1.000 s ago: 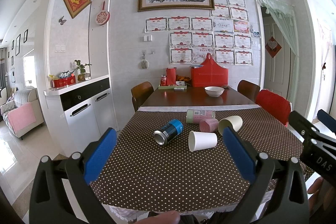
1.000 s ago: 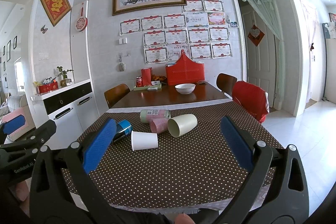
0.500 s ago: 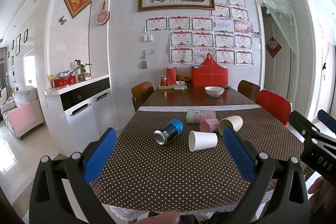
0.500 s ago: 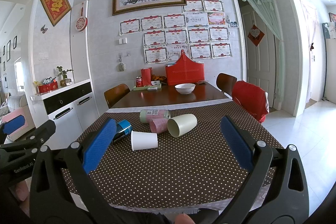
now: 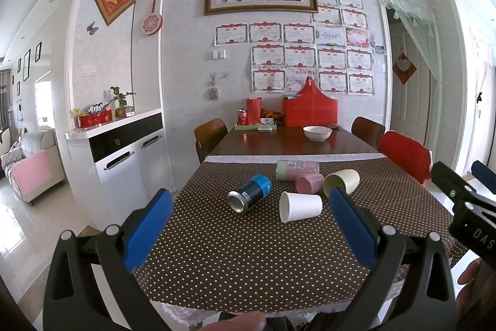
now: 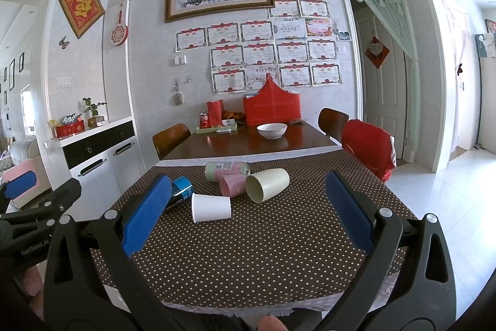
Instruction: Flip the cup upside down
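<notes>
At 12 o'clock mid-table, white cup (image 5: 300, 206) lies sideways, well apart from our left gripper (image 5: 251, 233) and right gripper (image 6: 245, 213), both wide open, empty. Risk: it rolls into can (image 5: 250, 197) or cream cup (image 6: 267, 184).

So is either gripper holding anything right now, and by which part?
Nothing is held. The left gripper and right gripper are both open above the table's near edge, short of the white paper cup lying on its side.
</notes>
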Demonstrator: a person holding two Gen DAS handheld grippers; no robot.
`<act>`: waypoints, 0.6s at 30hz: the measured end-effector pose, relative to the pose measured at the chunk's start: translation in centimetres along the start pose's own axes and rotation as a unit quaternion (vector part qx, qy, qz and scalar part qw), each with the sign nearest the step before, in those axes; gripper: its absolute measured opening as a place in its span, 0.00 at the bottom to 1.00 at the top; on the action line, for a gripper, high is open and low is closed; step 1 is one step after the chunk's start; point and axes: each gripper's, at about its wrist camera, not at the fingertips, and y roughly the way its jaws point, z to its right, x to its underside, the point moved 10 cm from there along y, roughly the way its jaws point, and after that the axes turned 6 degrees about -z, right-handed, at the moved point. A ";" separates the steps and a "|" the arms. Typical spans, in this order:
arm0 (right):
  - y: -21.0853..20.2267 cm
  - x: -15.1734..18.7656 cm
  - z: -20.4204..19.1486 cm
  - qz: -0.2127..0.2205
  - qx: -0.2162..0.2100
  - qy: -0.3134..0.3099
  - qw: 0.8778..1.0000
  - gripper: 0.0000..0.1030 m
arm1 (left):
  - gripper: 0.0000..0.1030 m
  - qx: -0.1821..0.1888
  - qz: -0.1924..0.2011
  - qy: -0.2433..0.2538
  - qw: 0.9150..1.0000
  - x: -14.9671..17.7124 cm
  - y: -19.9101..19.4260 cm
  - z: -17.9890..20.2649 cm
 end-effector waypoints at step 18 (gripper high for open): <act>5.9 2.2 0.9 -0.042 0.006 -0.010 0.999 0.94 | 0.96 -0.021 -0.043 0.017 0.999 1.5 6.6 -1.3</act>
